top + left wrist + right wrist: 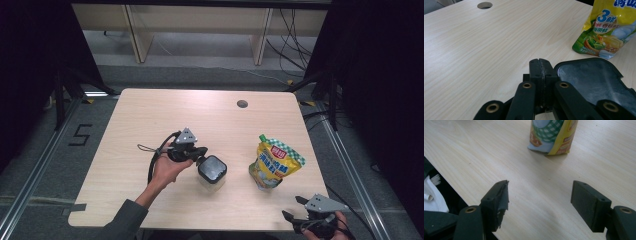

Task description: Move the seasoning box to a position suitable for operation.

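A clear square jar with a black lid [212, 169] stands near the middle of the wooden table [150, 115]. My left gripper [200, 156] is at the lid's left edge, its jaws pressed together with nothing between them. The left gripper view has the shut pads [540, 68] just left of the black lid [594, 80]. A yellow and green stand-up pouch [275, 162] stands upright to the right. At the table's front right corner my right gripper [293, 209] is open and empty. In its own view the right gripper [539, 197] points at the pouch [551, 135], well short of it.
A round cable hole [242, 104] sits near the table's far edge and also appears as the hole [484, 5] in the left gripper view. Bare wood lies between jar and pouch. Cables and stand legs are on the floor beyond the table.
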